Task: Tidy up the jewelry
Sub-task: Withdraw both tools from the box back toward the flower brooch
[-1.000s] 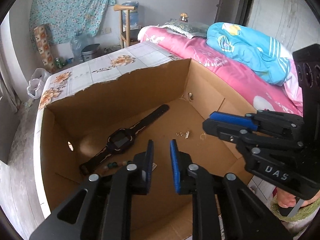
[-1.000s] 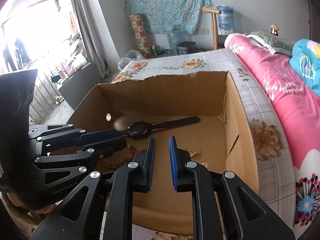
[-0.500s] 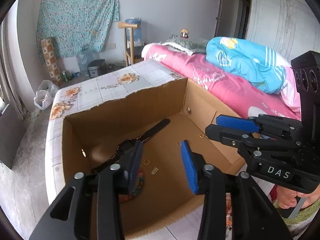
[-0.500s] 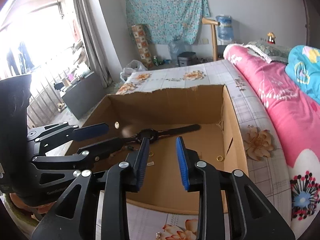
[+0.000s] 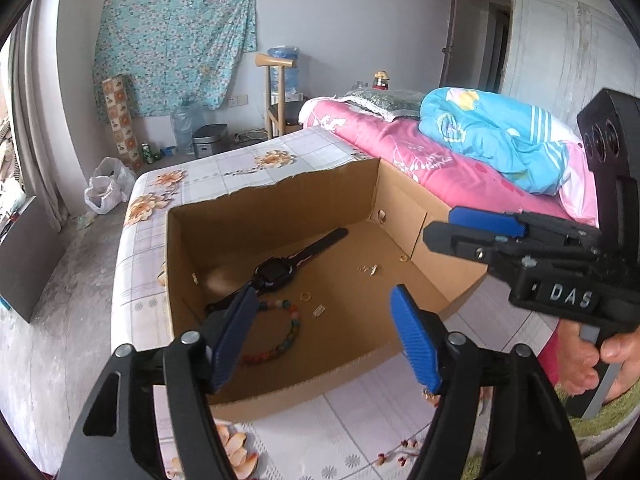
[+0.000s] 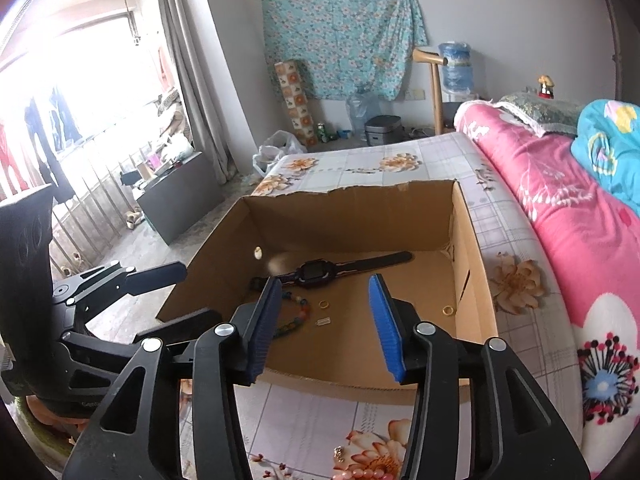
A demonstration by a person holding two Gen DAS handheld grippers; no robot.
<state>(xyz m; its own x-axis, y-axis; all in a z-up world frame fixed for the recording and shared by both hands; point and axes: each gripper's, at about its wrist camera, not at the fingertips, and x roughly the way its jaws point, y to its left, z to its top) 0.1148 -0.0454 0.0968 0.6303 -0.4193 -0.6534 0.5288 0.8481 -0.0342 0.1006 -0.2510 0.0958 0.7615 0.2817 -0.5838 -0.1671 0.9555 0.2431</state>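
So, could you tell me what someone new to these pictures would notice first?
Probably the open cardboard box on the flower-print tablecloth, with a black watch lying across its floor and a multicoloured bead bracelet just in front of it. Next, the left gripper and right gripper at the box's near edge, jaws opening with nothing between them. A few small gold rings lie scattered on the box floor.

Brown cardboard box (image 5: 276, 216); black watch (image 5: 276, 272) inside, beside a bead bracelet (image 5: 288, 332) of red, green, blue and orange. Gold rings (image 6: 448, 311) on the box floor. Black left claw (image 5: 320, 332) and right claw (image 6: 322, 320), both blue-padded. Pale grey checked sheet (image 6: 360, 162) with orange flowers. Pink floral quilt (image 6: 560, 208); turquoise flowered wall cloth (image 5: 172, 40).
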